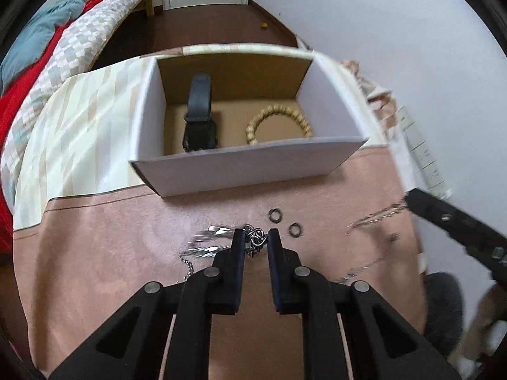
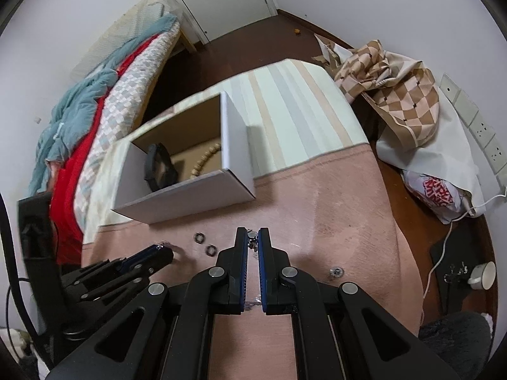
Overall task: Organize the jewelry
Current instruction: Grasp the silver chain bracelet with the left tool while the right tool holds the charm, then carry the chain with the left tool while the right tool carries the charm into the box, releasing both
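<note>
Silver chain [image 1: 255, 240] (blurred), both grippers clamped

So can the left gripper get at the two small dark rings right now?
Probably not yet: the left gripper is shut on the silver chain. The rings lie bare on the pink cloth just beyond its tips, nothing between.

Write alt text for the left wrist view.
The left gripper has its fingers closed on a silver chain lying on pink cloth. Two small dark rings lie beyond it, before an open box holding a black watch and a beaded bracelet.
</note>
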`<move>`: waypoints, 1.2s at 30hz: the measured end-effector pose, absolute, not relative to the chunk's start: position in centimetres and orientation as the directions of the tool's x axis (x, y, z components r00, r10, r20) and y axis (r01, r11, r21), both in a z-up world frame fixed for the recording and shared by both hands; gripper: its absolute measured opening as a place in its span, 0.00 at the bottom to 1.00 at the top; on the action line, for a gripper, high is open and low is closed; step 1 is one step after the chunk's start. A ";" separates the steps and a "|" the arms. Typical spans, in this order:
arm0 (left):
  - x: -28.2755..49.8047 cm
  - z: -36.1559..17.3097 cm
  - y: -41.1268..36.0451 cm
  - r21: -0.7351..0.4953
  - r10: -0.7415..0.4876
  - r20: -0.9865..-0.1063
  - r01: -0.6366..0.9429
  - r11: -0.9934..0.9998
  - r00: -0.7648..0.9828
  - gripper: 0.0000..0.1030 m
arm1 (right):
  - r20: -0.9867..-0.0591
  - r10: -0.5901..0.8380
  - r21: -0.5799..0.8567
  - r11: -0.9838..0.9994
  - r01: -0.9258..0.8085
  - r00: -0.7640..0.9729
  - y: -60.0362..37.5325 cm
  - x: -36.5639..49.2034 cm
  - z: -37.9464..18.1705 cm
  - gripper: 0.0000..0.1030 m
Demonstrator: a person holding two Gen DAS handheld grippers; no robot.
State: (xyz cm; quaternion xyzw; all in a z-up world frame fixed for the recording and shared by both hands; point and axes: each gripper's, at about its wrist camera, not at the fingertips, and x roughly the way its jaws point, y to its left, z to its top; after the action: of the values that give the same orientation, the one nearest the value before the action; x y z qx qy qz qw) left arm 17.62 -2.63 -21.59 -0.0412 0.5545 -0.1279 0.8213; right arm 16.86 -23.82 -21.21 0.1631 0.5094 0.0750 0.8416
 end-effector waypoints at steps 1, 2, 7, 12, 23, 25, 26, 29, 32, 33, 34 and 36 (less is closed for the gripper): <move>17.6 -20.8 -2.1 -0.235 -0.278 -0.892 0.159 0.959 0.357 0.11 | -0.826 0.302 0.359 0.933 0.031 0.475 -23.7 16.9 -20.7 0.06; 17.5 -19.9 -1.6 -0.258 -0.297 -0.882 0.153 0.954 0.365 0.11 | -0.821 0.310 0.365 0.931 0.023 0.479 -23.6 17.0 -20.3 0.06; 18.1 -15.3 -0.1 -0.334 -0.367 -0.832 0.153 0.930 0.415 0.11 | -0.778 0.373 0.411 0.911 -0.040 0.506 -22.5 17.9 -16.6 0.06; 21.0 -10.7 0.3 -0.356 -0.397 -0.784 0.177 0.917 0.478 0.11 | -0.736 0.416 0.421 0.899 -0.120 0.535 -21.0 19.8 -12.6 0.06; 29.1 -12.2 0.6 -0.261 -0.301 -0.839 0.150 0.954 0.454 0.11 | -0.772 0.397 0.362 0.916 -0.170 0.496 -17.9 28.1 -13.0 0.06; 30.1 -13.3 0.6 -0.234 -0.274 -0.856 0.145 0.961 0.438 0.11 | -0.789 0.391 0.356 0.920 -0.167 0.474 -17.6 29.3 -14.2 0.06; 30.5 -13.8 0.7 -0.224 -0.264 -0.863 0.142 0.964 0.431 0.11 | -0.801 0.385 0.346 0.923 -0.170 0.458 -17.3 30.2 -14.9 0.06; 31.5 -15.0 1.2 -0.192 -0.230 -0.880 0.130 0.973 0.415 0.11 | -0.826 0.368 0.322 0.930 -0.179 0.426 -16.6 32.0 -16.4 0.06; 32.1 -15.7 2.0 -0.173 -0.202 -0.892 0.110 0.979 0.405 0.11 | -0.841 0.364 0.313 0.931 -0.190 0.400 -16.0 33.3 -17.3 0.06; 32.3 -15.8 2.2 -0.170 -0.198 -0.894 0.103 0.980 0.403 0.11 | -0.842 0.368 0.317 0.929 -0.190 0.393 -15.8 33.7 -17.5 0.06; 32.4 -15.9 2.4 -0.172 -0.197 -0.895 0.097 0.980 0.400 0.11 | -0.842 0.376 0.326 0.926 -0.191 0.387 -15.7 33.9 -17.6 0.06; 32.6 -16.1 2.8 -0.177 -0.195 -0.901 0.082 0.981 0.388 0.12 | -0.840 0.397 0.347 0.917 -0.196 0.370 -15.4 34.5 -17.9 0.06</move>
State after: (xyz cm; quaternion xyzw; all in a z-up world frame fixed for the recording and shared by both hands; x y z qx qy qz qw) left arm 32.56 2.80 -16.13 -0.0515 0.5469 -0.0835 0.8314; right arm 34.46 -15.37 -17.86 0.0945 0.5315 0.1804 0.8222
